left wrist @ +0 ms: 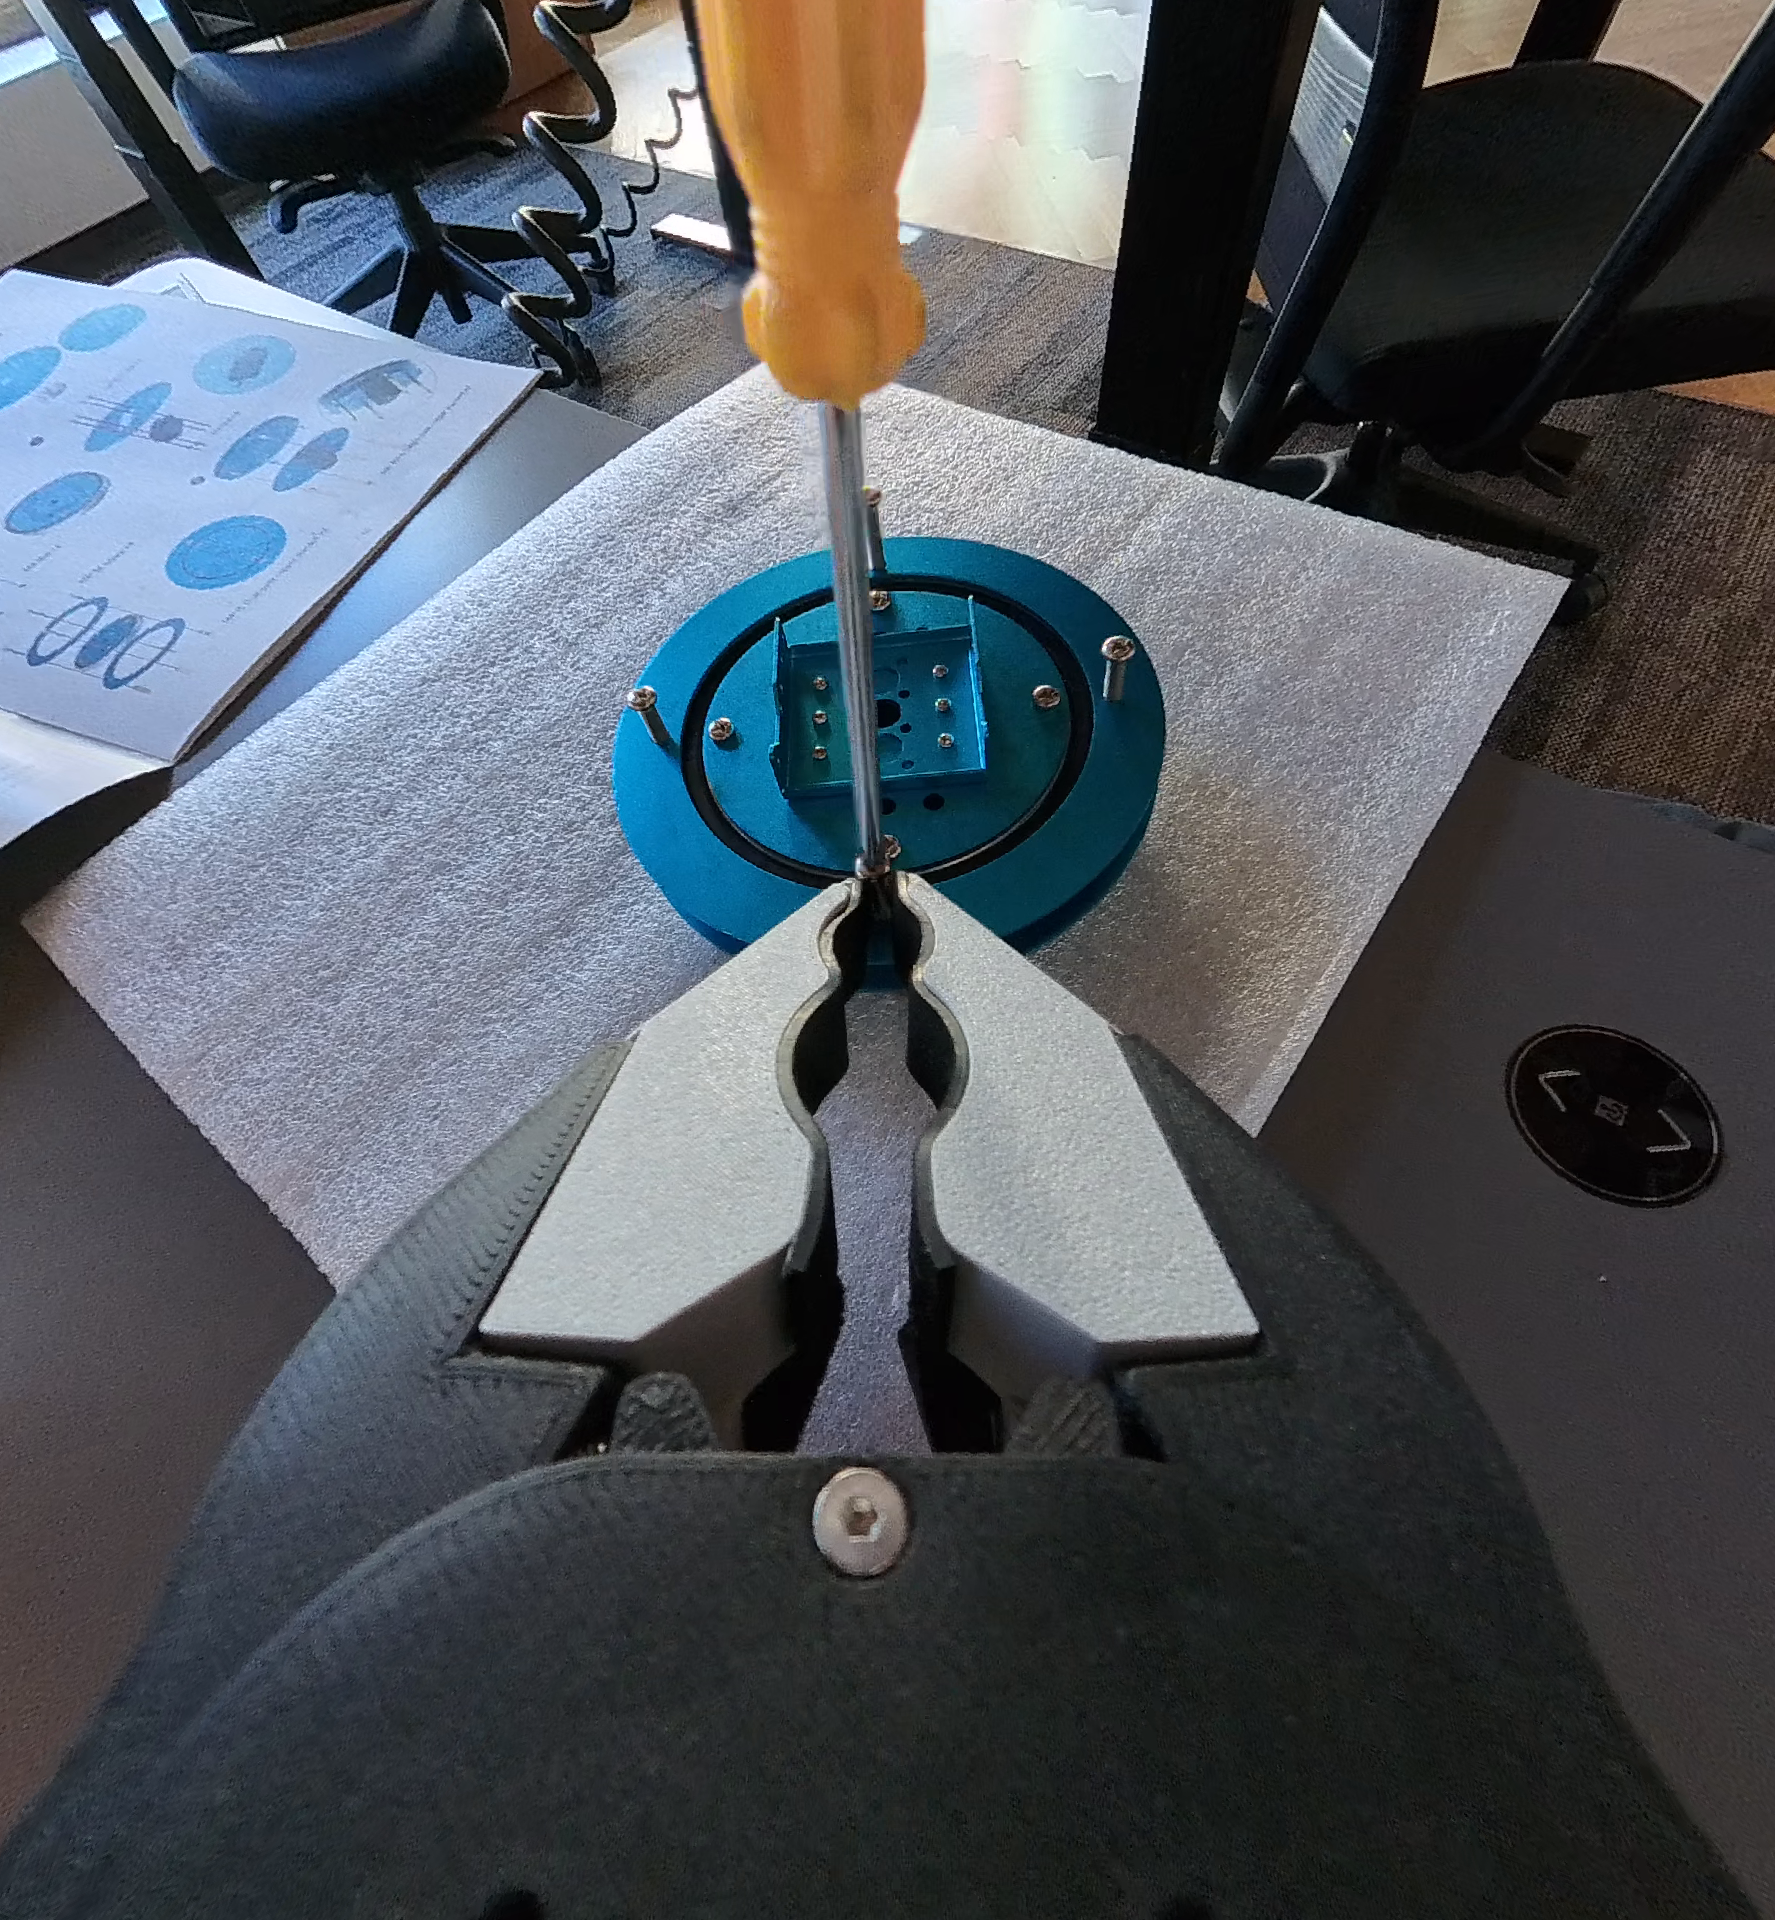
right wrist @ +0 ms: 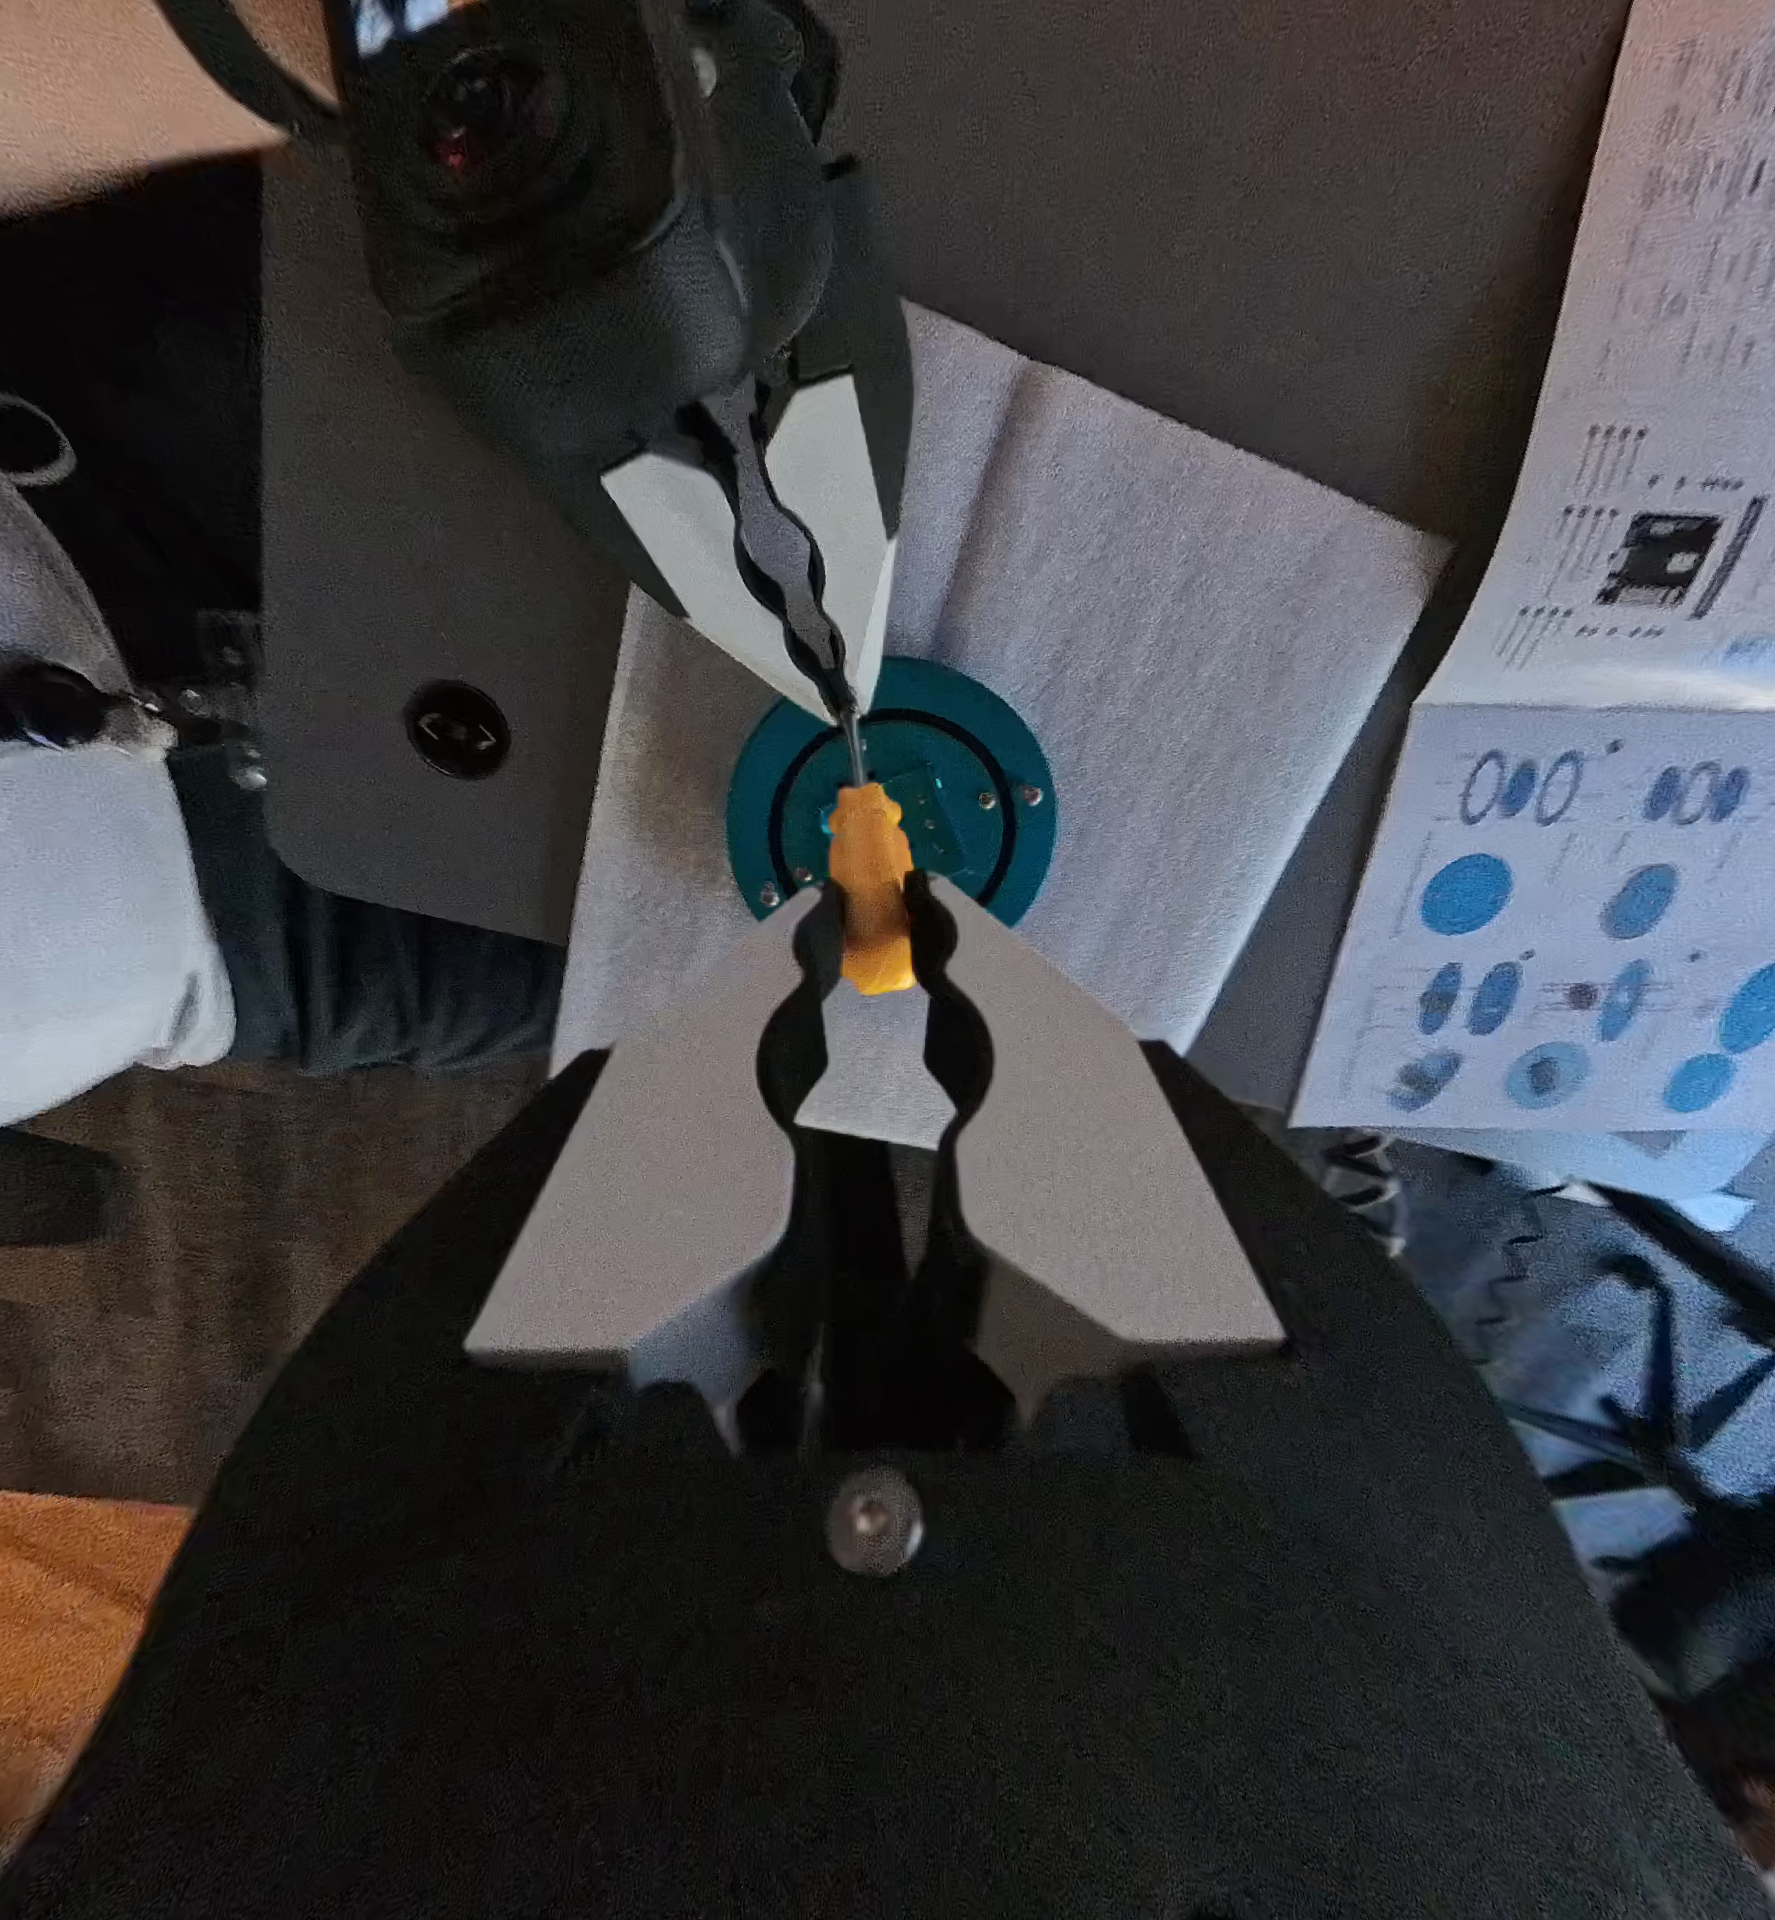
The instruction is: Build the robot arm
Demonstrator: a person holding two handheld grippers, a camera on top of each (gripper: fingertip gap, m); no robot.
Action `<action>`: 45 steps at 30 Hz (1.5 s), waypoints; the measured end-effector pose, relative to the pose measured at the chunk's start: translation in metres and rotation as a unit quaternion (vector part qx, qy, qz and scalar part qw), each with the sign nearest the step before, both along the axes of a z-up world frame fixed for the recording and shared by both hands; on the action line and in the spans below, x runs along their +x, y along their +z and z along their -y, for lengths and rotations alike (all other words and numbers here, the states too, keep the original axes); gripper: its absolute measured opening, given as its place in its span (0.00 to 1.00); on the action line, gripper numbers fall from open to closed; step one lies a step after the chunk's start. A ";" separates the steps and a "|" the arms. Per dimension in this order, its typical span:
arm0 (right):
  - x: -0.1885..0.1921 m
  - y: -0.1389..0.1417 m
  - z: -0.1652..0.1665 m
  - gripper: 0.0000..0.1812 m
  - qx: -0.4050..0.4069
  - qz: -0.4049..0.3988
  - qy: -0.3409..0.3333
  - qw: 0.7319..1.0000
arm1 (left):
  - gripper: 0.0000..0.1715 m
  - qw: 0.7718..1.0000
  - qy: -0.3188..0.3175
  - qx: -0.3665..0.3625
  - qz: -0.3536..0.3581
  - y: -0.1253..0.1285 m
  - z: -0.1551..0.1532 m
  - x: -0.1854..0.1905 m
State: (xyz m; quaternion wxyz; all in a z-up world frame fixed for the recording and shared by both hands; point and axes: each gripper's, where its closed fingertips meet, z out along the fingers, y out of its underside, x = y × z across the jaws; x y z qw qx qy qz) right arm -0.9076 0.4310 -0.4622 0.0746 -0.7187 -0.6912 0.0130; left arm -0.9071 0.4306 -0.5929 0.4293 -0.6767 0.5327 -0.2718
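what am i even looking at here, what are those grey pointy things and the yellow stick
These are two hand-held tongs, each with a camera looking along its grey fingers. In the left one's picture, the left tongs pinch something small at the tip of a screwdriver, at the near edge of a blue metal disc; I cannot tell what. The other picture looks down from the right tongs, which grip the screwdriver's yellow handle. The disc lies on a white foam sheet on a grey table, beside an open instruction booklet.
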 end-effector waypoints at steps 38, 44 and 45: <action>-0.019 0.003 -0.005 0.09 0.013 -0.095 0.092 0.991 | 0.01 0.996 0.014 0.028 0.085 0.032 -0.005 0.002; -0.015 0.002 -0.003 0.09 0.000 -0.083 0.072 0.994 | 0.20 0.998 0.036 0.013 0.040 0.013 -0.009 -0.007; -0.014 0.002 -0.003 0.09 0.000 -0.081 0.072 0.994 | 0.19 0.999 0.024 0.003 0.032 0.010 -0.005 -0.004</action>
